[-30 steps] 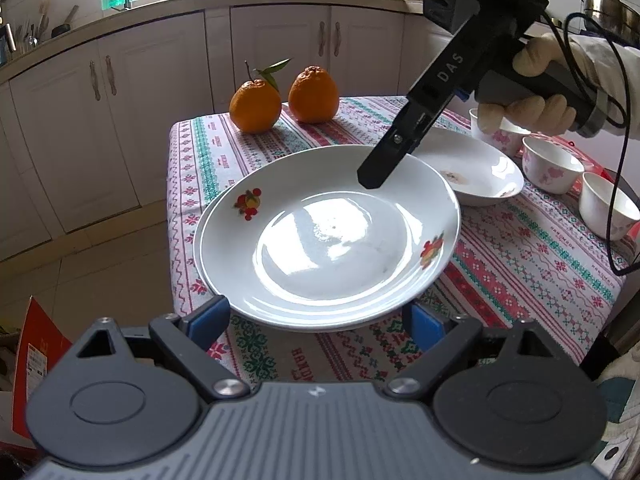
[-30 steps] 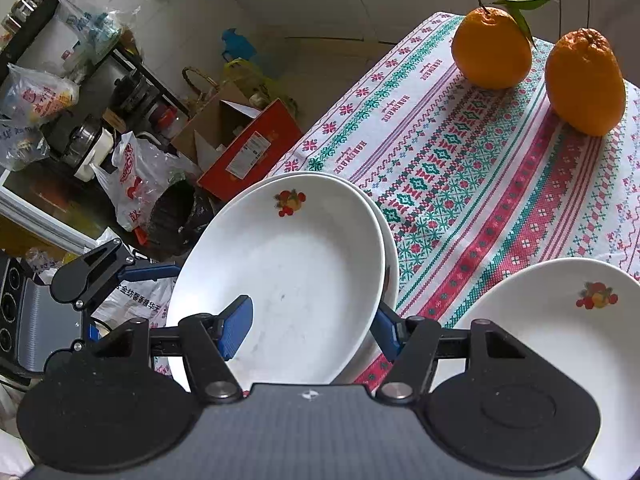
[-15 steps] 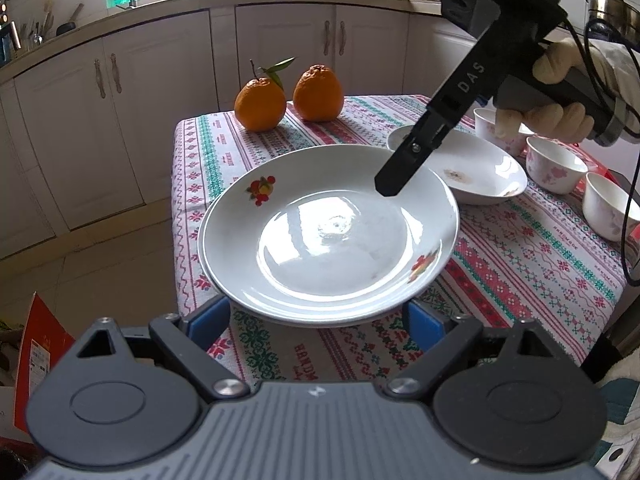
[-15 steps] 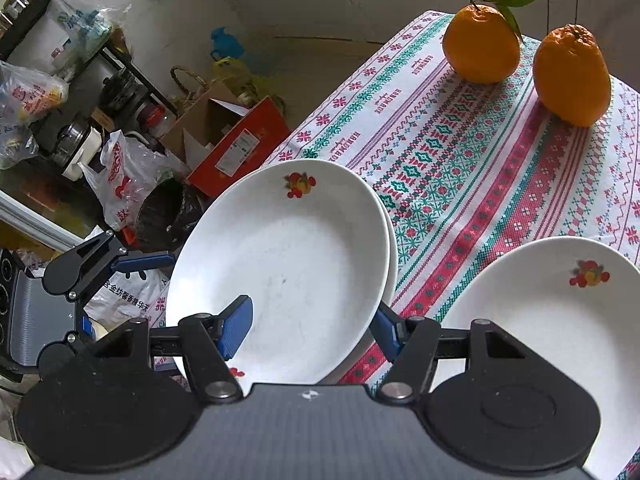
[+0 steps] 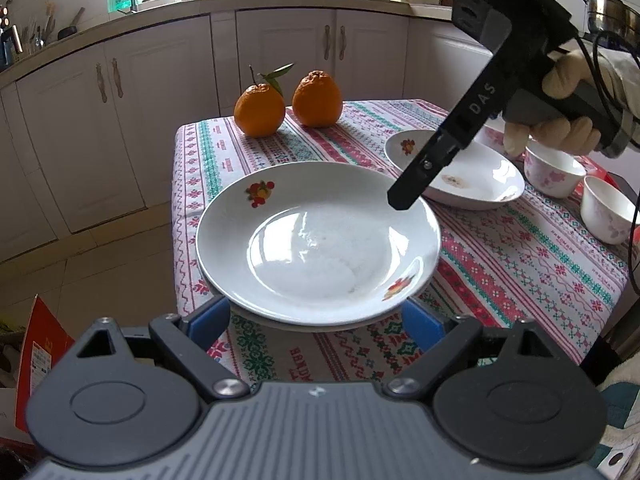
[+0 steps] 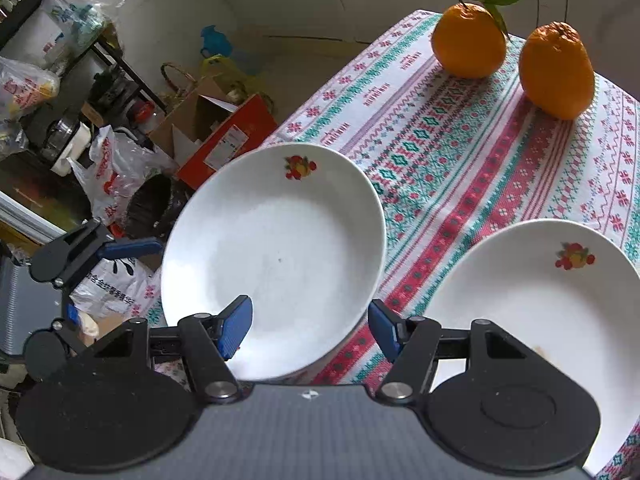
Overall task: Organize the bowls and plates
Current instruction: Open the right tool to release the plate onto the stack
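A white plate with fruit prints (image 5: 320, 236) lies stacked on a second white plate near the table's front left corner; the stack also shows in the right wrist view (image 6: 272, 256). My left gripper (image 5: 318, 318) is open, its blue pads either side of the stack's near rim. My right gripper (image 6: 310, 322) is open above the stack's right rim, with one finger (image 5: 416, 188) over the top plate. Another fruit-print plate (image 5: 460, 172) lies to the right and shows in the right wrist view (image 6: 540, 304).
Two oranges (image 5: 260, 110) sit at the far end of the patterned tablecloth (image 5: 520, 264). Small white bowls (image 5: 554, 170) stand at the right edge. Boxes and bags (image 6: 208, 128) lie on the floor beyond the left table edge. Kitchen cabinets (image 5: 120, 120) stand behind.
The top plate has settled level onto the plate beneath it. My right gripper has drawn back and up, no longer astride the rim. My left gripper stays at the near rim.
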`<control>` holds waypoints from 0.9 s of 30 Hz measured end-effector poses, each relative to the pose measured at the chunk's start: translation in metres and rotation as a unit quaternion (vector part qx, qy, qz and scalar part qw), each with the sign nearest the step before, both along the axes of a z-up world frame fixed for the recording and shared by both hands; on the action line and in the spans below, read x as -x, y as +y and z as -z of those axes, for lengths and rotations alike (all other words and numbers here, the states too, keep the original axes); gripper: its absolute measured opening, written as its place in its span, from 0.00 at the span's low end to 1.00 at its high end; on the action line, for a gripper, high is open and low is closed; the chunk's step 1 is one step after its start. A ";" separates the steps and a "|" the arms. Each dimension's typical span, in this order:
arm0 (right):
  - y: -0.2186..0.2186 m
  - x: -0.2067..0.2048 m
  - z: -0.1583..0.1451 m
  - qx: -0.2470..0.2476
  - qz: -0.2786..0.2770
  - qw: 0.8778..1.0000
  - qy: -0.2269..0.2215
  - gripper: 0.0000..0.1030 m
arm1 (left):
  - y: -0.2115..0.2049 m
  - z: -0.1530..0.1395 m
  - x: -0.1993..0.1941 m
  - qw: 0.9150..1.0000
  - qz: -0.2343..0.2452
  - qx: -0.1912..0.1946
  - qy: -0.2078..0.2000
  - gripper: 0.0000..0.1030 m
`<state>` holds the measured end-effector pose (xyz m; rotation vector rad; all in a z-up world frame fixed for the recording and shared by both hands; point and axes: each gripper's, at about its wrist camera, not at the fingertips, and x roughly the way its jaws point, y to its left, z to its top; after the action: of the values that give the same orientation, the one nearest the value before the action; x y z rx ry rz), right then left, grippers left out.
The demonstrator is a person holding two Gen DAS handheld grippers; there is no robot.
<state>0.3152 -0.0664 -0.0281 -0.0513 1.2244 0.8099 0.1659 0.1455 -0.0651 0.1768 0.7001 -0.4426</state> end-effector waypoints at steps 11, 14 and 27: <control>-0.008 0.034 -0.019 0.010 0.004 0.998 -0.068 0.86 | -0.010 -0.007 0.014 1.000 0.004 -0.008 -0.011 0.91; -0.012 0.053 -0.026 0.010 0.017 0.995 -0.098 0.91 | -0.014 -0.010 0.020 1.000 0.000 -0.009 -0.017 0.91; -0.045 0.135 -0.033 0.022 0.122 0.968 -0.216 1.00 | -0.035 -0.028 0.051 0.999 -0.023 0.007 -0.041 0.96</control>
<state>0.1801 -0.1116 0.0051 -0.1051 0.8149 0.5202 0.1148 0.1101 -0.0374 0.1641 0.6195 -0.3944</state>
